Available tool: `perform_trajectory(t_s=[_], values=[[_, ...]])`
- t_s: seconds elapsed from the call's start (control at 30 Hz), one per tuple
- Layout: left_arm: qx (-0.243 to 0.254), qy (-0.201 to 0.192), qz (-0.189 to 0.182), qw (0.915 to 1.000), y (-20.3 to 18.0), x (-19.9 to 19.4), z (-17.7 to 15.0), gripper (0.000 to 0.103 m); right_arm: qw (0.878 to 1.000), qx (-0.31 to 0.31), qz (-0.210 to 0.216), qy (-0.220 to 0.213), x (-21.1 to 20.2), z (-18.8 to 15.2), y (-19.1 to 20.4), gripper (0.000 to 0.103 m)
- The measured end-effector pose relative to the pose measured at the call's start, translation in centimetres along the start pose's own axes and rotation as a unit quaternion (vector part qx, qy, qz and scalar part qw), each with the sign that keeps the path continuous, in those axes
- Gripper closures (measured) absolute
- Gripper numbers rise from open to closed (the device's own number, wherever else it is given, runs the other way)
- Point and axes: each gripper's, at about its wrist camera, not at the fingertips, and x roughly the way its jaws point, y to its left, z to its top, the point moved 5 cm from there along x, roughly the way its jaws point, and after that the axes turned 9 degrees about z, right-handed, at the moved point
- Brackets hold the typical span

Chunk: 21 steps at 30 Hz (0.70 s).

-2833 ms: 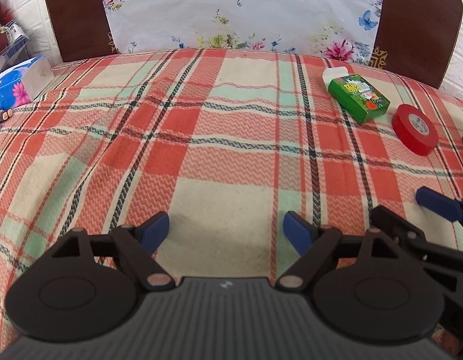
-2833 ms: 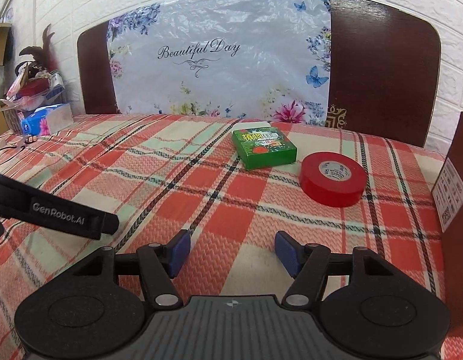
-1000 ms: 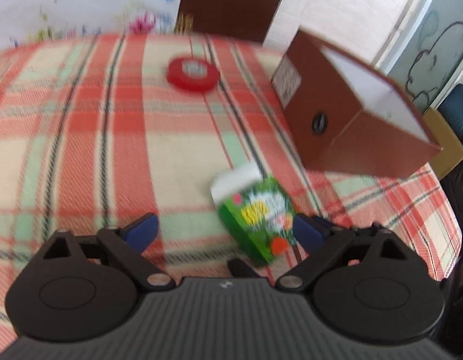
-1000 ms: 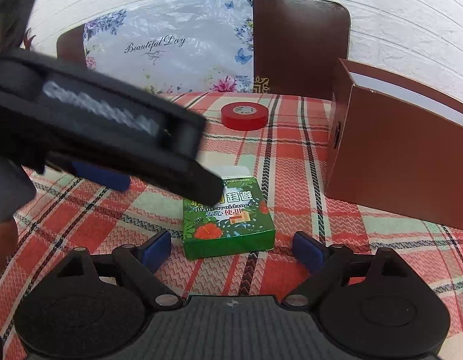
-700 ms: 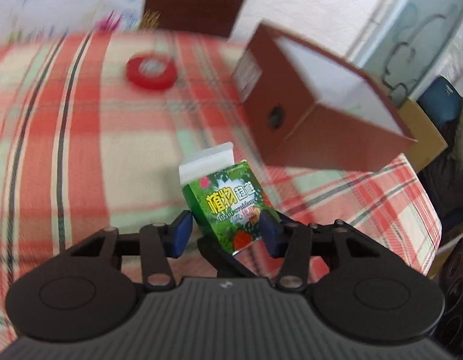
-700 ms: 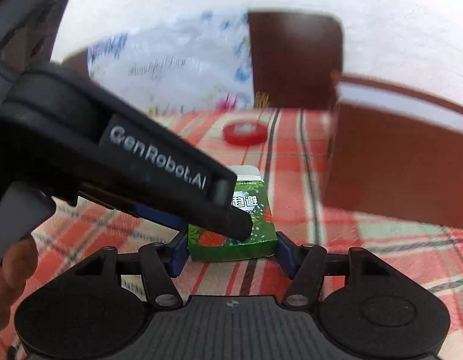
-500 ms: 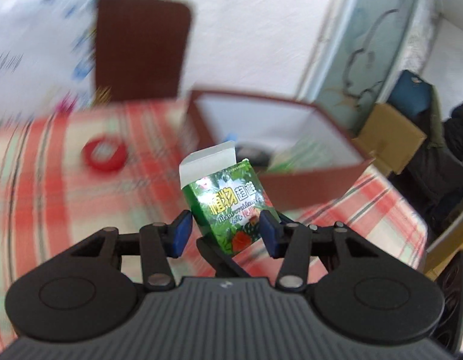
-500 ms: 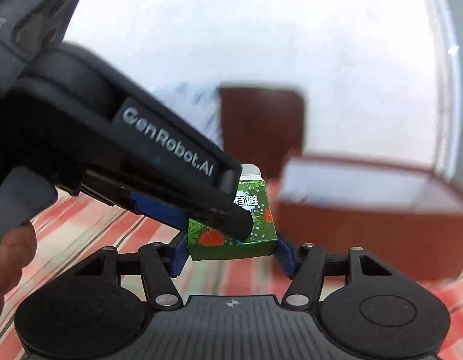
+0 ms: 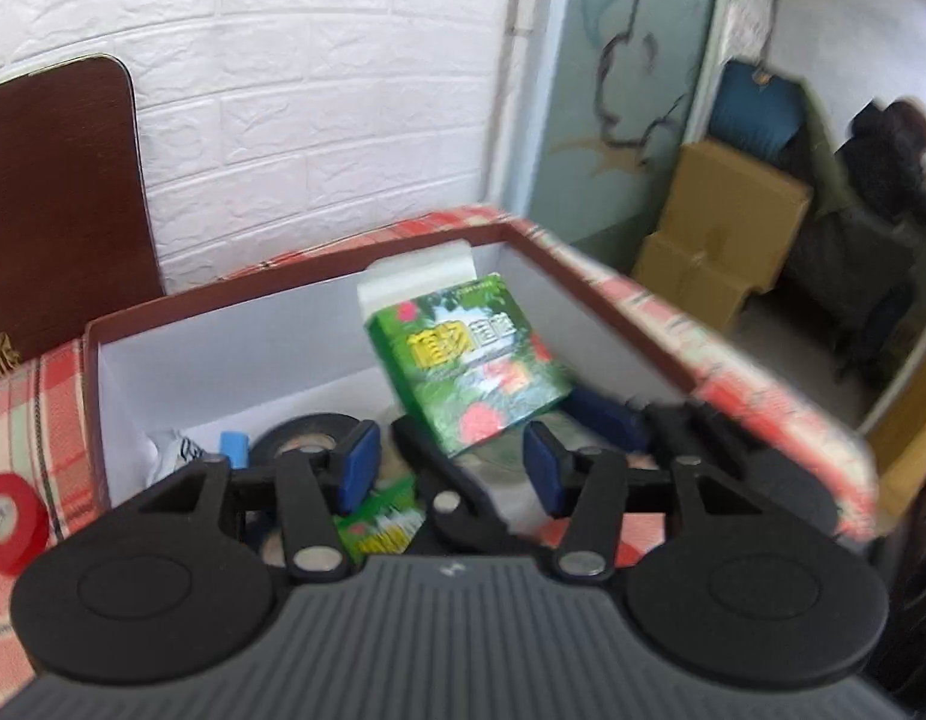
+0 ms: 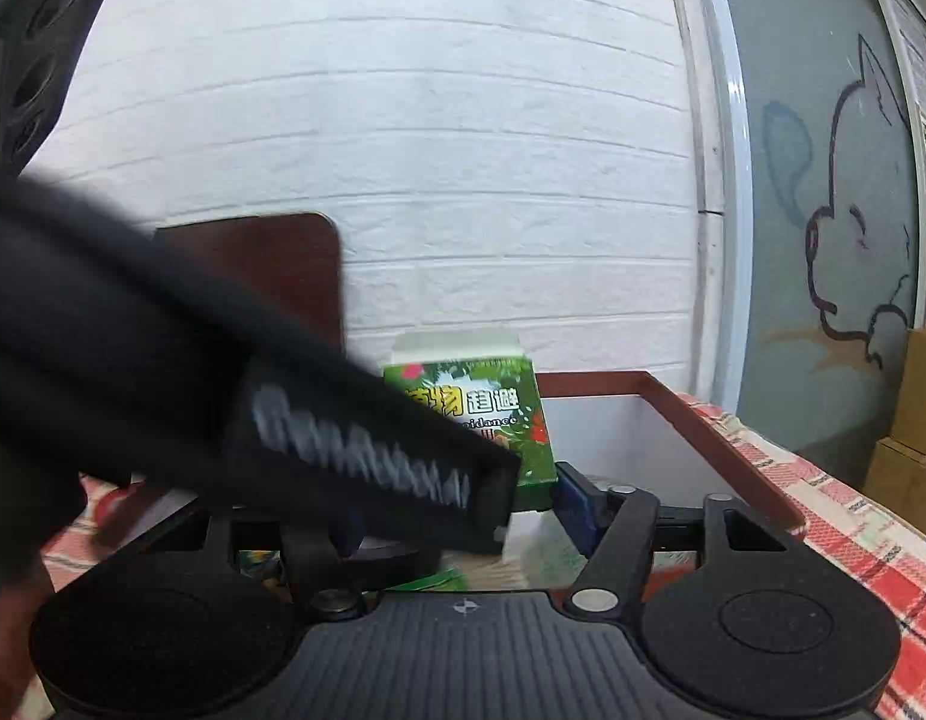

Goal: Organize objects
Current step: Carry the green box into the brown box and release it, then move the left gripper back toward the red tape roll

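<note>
At frame centre, the right claw (image 10: pixel 456 516) grips the green printed carton (image 9: pixel 472 360) above the brown white-lined box (image 9: pixel 270 300); the left claw (image 9: pixel 450 468) stands open.

Glossy printed green carton (image 9: pixel 469 360) with a white paper flap, matt brown cardboard box (image 9: pixel 294 312) lined smooth white, woven plaid cloth tablecloth (image 9: pixel 18 408), shiny red tape roll (image 9: pixel 9 519), matt black plastic gripper fingers (image 9: pixel 306 510), blue rubbery pads (image 9: pixel 357 474)

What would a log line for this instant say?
right claw: holding green pack | left claw: open | pack: over box
</note>
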Motion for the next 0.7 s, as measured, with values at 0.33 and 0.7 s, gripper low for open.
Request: perform_trajectory(t_s=[0.33, 0.7], values=[[-0.017, -0.040, 0.023, 0.9988, 2.4, -5.0, -0.6, 0.037, 0.999, 0.001, -0.010, -0.033, -0.5, -0.6, 1.1, 0.031], [-0.125, -0.027, 0.142, 0.9816, 14.3, -10.9, -6.9, 0.031, 0.993, -0.039, 0.098, -0.054, -6.9, -1.4, 8.7, 0.029]])
